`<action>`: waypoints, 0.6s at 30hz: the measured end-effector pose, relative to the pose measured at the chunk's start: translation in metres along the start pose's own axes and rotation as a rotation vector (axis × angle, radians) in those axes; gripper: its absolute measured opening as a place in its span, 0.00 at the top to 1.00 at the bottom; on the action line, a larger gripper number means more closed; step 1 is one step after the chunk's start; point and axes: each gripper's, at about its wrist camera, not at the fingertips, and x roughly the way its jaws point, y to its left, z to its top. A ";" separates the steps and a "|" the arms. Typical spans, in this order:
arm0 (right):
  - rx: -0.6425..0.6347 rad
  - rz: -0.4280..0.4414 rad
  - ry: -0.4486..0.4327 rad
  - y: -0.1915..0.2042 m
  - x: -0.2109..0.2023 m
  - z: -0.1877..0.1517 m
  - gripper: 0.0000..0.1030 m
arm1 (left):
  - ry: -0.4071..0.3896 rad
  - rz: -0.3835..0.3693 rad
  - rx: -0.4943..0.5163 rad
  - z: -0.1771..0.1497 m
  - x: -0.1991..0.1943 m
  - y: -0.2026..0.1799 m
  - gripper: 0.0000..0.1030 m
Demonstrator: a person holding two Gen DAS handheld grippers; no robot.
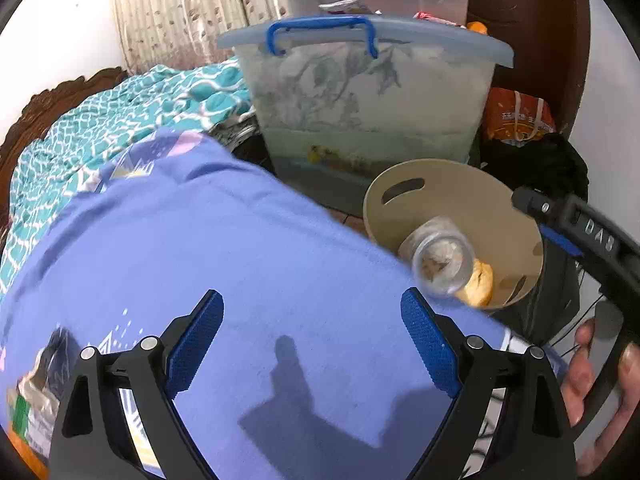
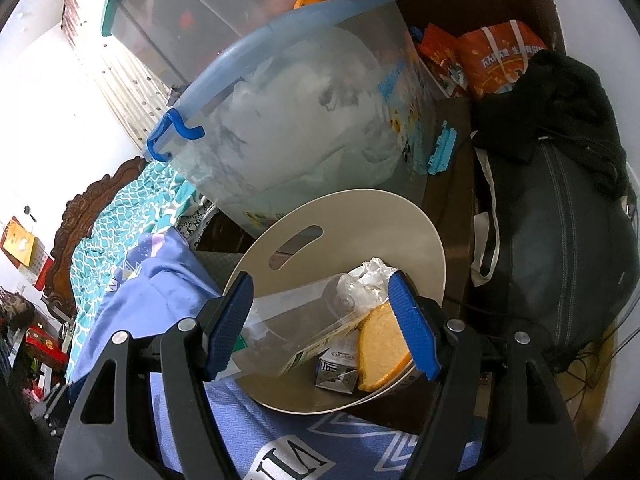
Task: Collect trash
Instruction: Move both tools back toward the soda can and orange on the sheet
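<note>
A beige round bin (image 1: 460, 200) (image 2: 360, 216) stands beside the bed. A clear plastic bottle (image 1: 440, 260) (image 2: 304, 328) is over its mouth, blurred in the left wrist view and between the open fingers of my right gripper (image 2: 324, 324); I cannot tell whether the pads touch it. In the bin lie an orange-yellow peel (image 2: 380, 344), a small carton (image 2: 338, 372) and crumpled foil (image 2: 374, 272). My left gripper (image 1: 312, 344) is open and empty above the blue bedsheet (image 1: 240, 260). Some wrappers (image 1: 36, 400) lie on the bed at the lower left.
A clear storage box with a blue lid (image 1: 360, 92) (image 2: 304, 128) stands behind the bin. A black bag (image 2: 552, 260) and orange bags (image 2: 496, 60) are at the right. A teal quilt (image 1: 120, 112) covers the far bed.
</note>
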 end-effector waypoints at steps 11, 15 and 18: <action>-0.025 -0.045 0.053 0.004 0.008 0.000 0.30 | 0.052 0.065 -0.108 -0.064 -0.027 0.055 0.16; -0.045 -0.056 0.082 0.009 0.007 -0.005 0.30 | 0.077 0.097 -0.153 -0.098 -0.044 0.083 0.16; -0.049 -0.038 0.111 0.015 0.001 -0.018 0.30 | 0.099 0.112 -0.190 -0.124 -0.060 0.105 0.16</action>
